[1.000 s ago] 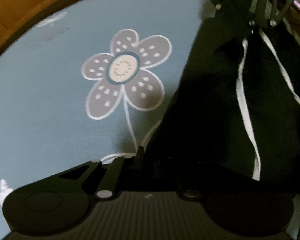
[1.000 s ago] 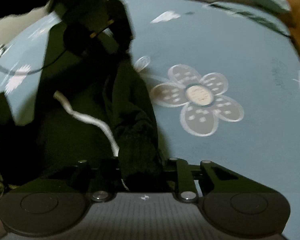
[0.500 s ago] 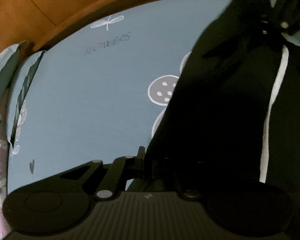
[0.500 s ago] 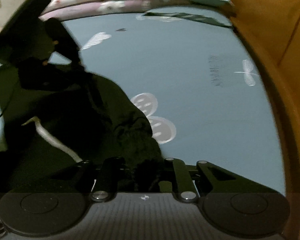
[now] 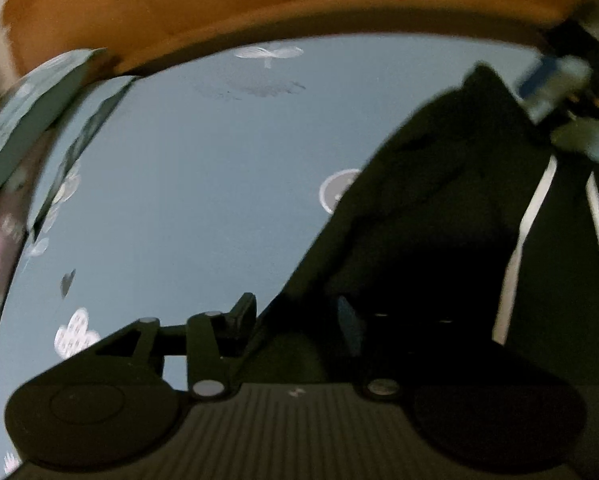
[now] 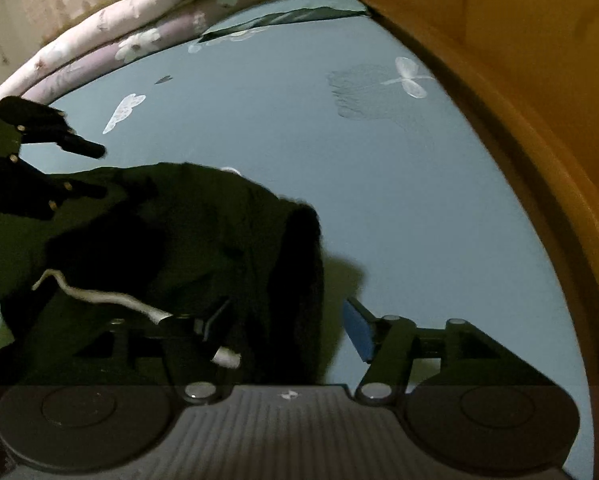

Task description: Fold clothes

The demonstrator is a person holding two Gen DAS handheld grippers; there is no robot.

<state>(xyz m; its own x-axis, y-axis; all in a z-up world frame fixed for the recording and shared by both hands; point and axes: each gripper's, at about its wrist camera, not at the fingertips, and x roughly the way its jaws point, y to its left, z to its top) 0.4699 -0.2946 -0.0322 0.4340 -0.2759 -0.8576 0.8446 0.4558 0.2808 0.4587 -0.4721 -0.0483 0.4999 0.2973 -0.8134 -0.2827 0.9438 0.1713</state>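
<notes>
A black garment point(image 5: 439, 220) with white drawstrings point(image 5: 523, 240) lies on the blue flowered bed sheet point(image 5: 199, 180). My left gripper point(image 5: 295, 316) is open at the garment's edge, with black fabric lying loose between its spread fingers. My right gripper point(image 6: 287, 326) is open too; its blue pad point(image 6: 357, 332) stands clear over the sheet, while the garment point(image 6: 179, 220) and a white cord point(image 6: 99, 296) drape over the other finger. Each gripper shows in the other's view, the left gripper point(image 6: 79, 168) at the far left and the right gripper point(image 5: 559, 92) at the top right.
An orange wooden headboard point(image 5: 299, 0) curves along the far side of the bed point(image 6: 539, 80). Folded bedding and pillows point(image 6: 139, 20) are stacked at the bed's end point(image 5: 19, 120). Bare blue sheet point(image 6: 379, 200) stretches between the garment and the headboard.
Both grippers carried the garment across the sheet toward the headboard, then opened. The fabric they were pinching now lies loose between their fingers.
</notes>
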